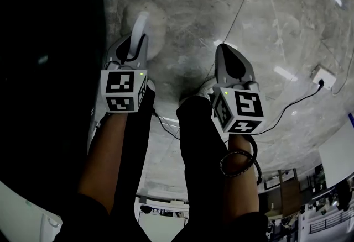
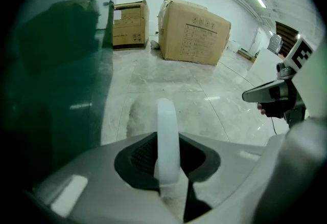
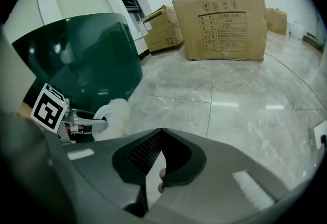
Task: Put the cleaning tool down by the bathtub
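The cleaning tool is a white handle [image 1: 141,21] with a fluffy white head [image 1: 156,30]. My left gripper [image 1: 136,36] is shut on the handle [image 2: 167,131] and holds the tool just above the floor, right beside the dark green bathtub [image 1: 50,69]. In the right gripper view the fluffy head [image 3: 118,113] hangs off the left gripper [image 3: 84,122] in front of the tub wall [image 3: 87,59]. My right gripper [image 1: 225,52] is shut and holds nothing, a short way to the right over the marble floor.
Large cardboard boxes [image 2: 193,31] [image 3: 225,22] stand across the floor. A white power strip [image 1: 324,76] with a black cable lies at the right. The person's dark-trousered legs [image 1: 199,152] are below the grippers. The tub wall [image 2: 56,69] fills the left.
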A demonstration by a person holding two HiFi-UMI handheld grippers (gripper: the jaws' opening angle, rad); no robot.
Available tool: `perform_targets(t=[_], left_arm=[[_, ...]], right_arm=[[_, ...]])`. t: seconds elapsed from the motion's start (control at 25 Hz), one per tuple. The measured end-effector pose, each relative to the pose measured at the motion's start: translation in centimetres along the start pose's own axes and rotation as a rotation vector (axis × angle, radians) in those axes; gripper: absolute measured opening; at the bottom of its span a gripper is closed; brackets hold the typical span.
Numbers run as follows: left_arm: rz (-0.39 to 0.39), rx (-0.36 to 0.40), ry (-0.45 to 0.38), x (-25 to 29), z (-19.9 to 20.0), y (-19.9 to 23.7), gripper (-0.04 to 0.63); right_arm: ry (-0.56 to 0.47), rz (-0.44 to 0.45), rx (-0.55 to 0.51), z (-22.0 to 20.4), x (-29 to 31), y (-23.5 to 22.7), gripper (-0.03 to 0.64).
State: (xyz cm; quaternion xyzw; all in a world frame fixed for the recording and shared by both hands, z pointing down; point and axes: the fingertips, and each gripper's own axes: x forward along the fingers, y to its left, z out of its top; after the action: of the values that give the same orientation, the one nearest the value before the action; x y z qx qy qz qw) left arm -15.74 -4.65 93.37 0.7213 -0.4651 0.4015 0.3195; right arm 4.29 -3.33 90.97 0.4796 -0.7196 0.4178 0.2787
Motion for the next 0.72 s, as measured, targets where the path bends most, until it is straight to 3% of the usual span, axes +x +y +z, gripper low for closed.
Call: perform_targets(t=[0.72], left_arm=[[0.010,-0.004,0.028,4.6,-4.5,1.5,0.084]], right_arm=[[0.031,0.021,-0.006,-3.7,4.9,0.0,0.014]])
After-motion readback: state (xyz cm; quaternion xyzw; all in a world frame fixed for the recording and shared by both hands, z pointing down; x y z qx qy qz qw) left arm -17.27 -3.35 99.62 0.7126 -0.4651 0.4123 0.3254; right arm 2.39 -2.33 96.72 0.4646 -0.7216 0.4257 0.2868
